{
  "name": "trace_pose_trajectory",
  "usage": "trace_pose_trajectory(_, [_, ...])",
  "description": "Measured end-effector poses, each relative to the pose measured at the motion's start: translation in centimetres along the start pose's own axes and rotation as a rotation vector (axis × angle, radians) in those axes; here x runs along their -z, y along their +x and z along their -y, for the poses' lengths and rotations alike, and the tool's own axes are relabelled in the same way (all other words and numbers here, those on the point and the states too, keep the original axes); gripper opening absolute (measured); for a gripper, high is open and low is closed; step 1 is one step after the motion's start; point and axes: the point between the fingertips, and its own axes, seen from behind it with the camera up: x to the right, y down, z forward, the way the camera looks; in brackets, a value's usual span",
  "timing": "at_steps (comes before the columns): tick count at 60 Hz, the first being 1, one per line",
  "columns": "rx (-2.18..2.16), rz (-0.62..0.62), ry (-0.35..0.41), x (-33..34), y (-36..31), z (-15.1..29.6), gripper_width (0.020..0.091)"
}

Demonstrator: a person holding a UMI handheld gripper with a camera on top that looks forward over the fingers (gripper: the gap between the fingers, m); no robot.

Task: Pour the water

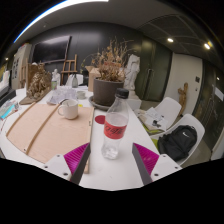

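So the clear plastic bottle with the red label is standing upright on the white tabletop, right between the fingers of the hand-held gripper and a little ahead of the tips. The fingers are spread wide — the magenta pads show on both sides with a visible gap to the bottle, so nothing is being pinched yet. The bottle rests on its own base; the hand-held gripper is just framing it, which looks like a line-up for a grab around the lower body.

Why it sits like that seems pretty obvious: bottle centered in the opening means closing the fingers would catch it square instead of knocking it sideways. The cap looks to be on, though that's hard to tell for sure.

Beyond the bottle and off to the left, a mug stands on a light wooden board — likely the pour target, though that's a guess from the task alone. A small red item lies just left of the bottle. Further back there's a potted plant with dry branches, and off to the right a white chair with a dark bag on it.
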Motion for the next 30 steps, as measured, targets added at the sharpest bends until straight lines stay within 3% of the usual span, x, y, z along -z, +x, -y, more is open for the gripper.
trace_pose_trajectory(12, [-0.06, 0.046, 0.018, -6.4, 1.4, -0.2, 0.0851])
trace_pose_trajectory(16, [-0.068, 0.068, 0.025, -8.0, 0.8, -0.1, 0.0821])
trace_pose_trajectory(23, [-0.076, 0.086, 0.031, -10.7, 0.2, -0.1, 0.0615])
trace_pose_trajectory(26, [-0.077, 0.091, 0.045, -11.4, -0.1, 0.0, 0.0448])
trace_pose_trajectory(30, [-0.068, 0.087, 0.066, -11.8, -0.2, 0.4, 0.0404])
